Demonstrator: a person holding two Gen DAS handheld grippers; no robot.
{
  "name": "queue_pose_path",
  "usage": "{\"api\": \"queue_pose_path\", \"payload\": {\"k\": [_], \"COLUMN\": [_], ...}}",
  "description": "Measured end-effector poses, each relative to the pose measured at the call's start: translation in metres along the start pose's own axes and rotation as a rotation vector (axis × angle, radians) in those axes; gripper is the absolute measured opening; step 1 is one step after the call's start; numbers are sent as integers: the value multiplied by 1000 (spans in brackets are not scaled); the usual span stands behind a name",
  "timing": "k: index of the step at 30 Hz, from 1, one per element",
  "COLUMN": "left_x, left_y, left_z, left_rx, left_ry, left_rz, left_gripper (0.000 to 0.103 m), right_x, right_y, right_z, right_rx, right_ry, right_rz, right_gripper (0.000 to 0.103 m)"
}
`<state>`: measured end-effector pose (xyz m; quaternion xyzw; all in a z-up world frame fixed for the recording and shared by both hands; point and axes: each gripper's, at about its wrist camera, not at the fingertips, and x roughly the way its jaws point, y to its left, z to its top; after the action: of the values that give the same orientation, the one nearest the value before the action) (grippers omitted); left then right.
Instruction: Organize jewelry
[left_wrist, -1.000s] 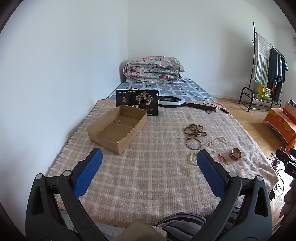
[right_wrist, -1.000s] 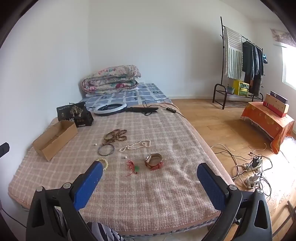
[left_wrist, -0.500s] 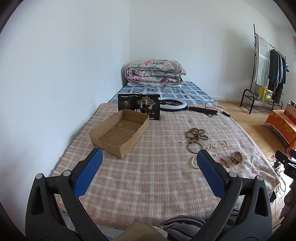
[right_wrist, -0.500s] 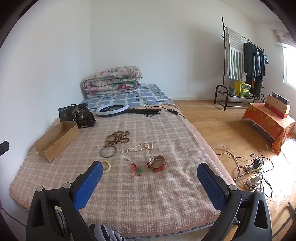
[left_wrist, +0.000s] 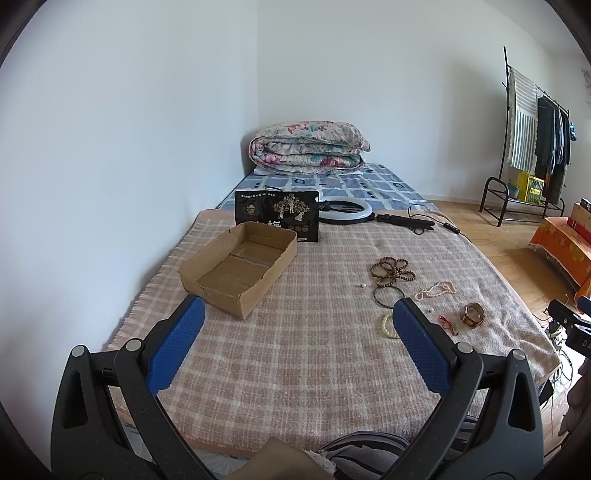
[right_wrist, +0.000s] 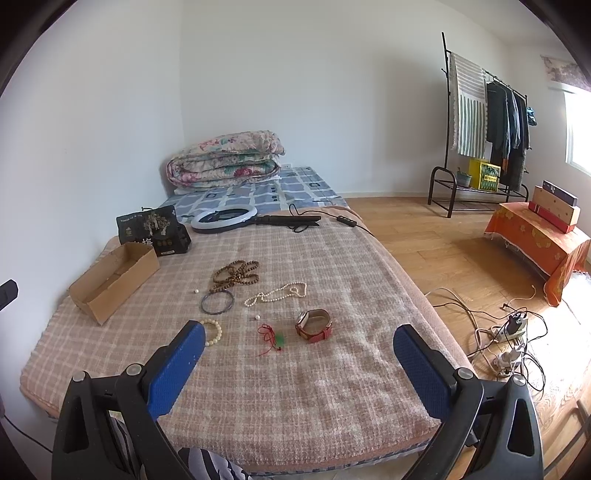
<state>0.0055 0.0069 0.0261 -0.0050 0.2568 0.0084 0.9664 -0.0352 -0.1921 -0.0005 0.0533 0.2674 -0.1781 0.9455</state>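
Note:
Jewelry lies on the checked blanket (right_wrist: 295, 387): brown wooden beads (right_wrist: 235, 274), a dark bangle (right_wrist: 217, 301), a pearl necklace (right_wrist: 276, 294), a cream bead bracelet (right_wrist: 214, 331), a red cord with a green charm (right_wrist: 272, 338) and a red-strapped watch (right_wrist: 314, 325). An open cardboard box (left_wrist: 239, 268) sits to their left, also in the right wrist view (right_wrist: 112, 280). My left gripper (left_wrist: 295, 339) and right gripper (right_wrist: 295, 354) are both open and empty, held above the near edge of the bed.
A black gift bag (left_wrist: 277, 215), a ring light (right_wrist: 223, 218) with cable, and a folded quilt (left_wrist: 308, 147) lie further back. A clothes rack (right_wrist: 484, 122), an orange-draped table (right_wrist: 539, 243) and floor cables with a power strip (right_wrist: 511, 332) are on the right.
Both grippers have drawn back and risen slightly from the bed; the box and jewelry appear a little farther off. Both stay open and empty.

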Motion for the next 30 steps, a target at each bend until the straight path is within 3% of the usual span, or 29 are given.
{"api": "queue_pose_path", "payload": {"k": [30], "left_x": [-2], "left_y": [-2], "left_z": [-2], "left_rx": [3], "left_ry": [-5], "left_rz": [2], "left_gripper": [103], "right_x": [1], "right_y": [-3], "right_z": [-1], "right_rx": [10], "right_ry": [6], "right_rz": [0], "right_gripper": [103]}}
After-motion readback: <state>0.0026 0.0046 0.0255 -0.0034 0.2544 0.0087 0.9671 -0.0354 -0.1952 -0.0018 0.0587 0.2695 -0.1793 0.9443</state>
